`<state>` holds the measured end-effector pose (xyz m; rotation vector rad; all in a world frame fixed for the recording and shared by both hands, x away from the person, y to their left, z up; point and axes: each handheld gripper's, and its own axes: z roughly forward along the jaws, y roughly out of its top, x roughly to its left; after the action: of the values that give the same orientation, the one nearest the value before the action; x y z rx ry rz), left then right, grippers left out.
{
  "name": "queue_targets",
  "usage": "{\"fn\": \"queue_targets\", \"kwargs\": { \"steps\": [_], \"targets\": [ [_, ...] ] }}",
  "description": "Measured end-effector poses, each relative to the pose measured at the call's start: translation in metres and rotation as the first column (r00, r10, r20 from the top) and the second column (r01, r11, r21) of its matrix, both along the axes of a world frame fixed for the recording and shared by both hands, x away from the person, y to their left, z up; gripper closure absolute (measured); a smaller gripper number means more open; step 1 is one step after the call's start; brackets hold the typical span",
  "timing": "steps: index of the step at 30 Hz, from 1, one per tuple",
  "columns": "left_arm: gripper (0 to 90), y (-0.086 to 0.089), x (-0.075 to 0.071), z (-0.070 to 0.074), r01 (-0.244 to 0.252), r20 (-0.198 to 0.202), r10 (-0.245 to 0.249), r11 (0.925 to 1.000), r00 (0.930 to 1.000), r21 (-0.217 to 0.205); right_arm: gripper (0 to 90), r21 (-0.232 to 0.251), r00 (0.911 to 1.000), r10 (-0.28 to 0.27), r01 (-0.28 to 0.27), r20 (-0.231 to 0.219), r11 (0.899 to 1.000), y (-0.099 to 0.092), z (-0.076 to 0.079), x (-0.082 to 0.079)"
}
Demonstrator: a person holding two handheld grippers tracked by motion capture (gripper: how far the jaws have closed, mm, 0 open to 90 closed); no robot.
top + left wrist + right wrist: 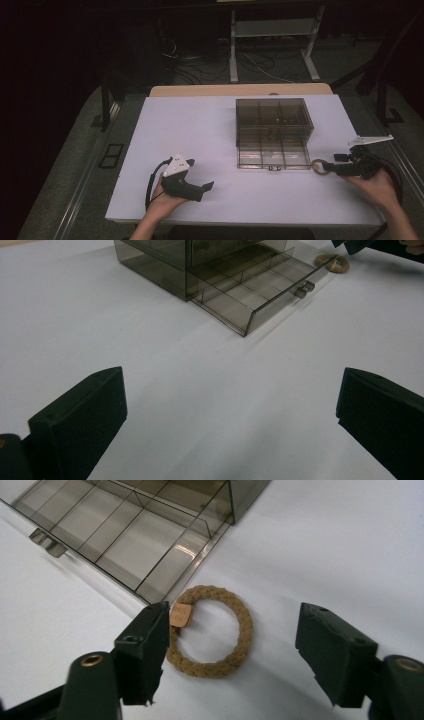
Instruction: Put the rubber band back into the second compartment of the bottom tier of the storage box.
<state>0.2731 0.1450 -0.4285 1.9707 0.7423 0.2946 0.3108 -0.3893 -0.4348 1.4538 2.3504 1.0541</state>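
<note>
A small braided tan ring with a little tag lies flat on the white table, just off the front right corner of the open drawer of a smoky clear box. My right gripper straddles the ring with its jaws open; one jaw is at the ring's tagged side and the other stands well clear of it. The ring shows at the tips of the right gripper in the high view. My left gripper rests near the front left, its jaws wide apart with nothing between them.
The drawer is divided into several empty compartments and has a small handle at its front. The ring and the right gripper appear far off in the left gripper view. Dark floor, cables and a frame lie beyond the table.
</note>
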Motion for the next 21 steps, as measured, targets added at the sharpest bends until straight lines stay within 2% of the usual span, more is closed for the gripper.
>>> {"fn": "queue_targets", "kwargs": {
  "steps": [11,21],
  "targets": [
    [0.0,-0.0017,-0.0003,-0.0010,0.003,0.001,-0.003,1.0000,1.0000,-0.001,50.8,0.004,0.9997,-0.013,0.013,-0.021,1.000,-0.0009,-0.0045,0.0015],
    [0.0,-0.0018,-0.0002,-0.0009,0.005,0.001,-0.005,1.0000,1.0000,0.000,61.9,-0.022,0.9992,-0.019,0.018,-0.035,1.000,0.0025,-0.0070,0.0021]
  ]
}}
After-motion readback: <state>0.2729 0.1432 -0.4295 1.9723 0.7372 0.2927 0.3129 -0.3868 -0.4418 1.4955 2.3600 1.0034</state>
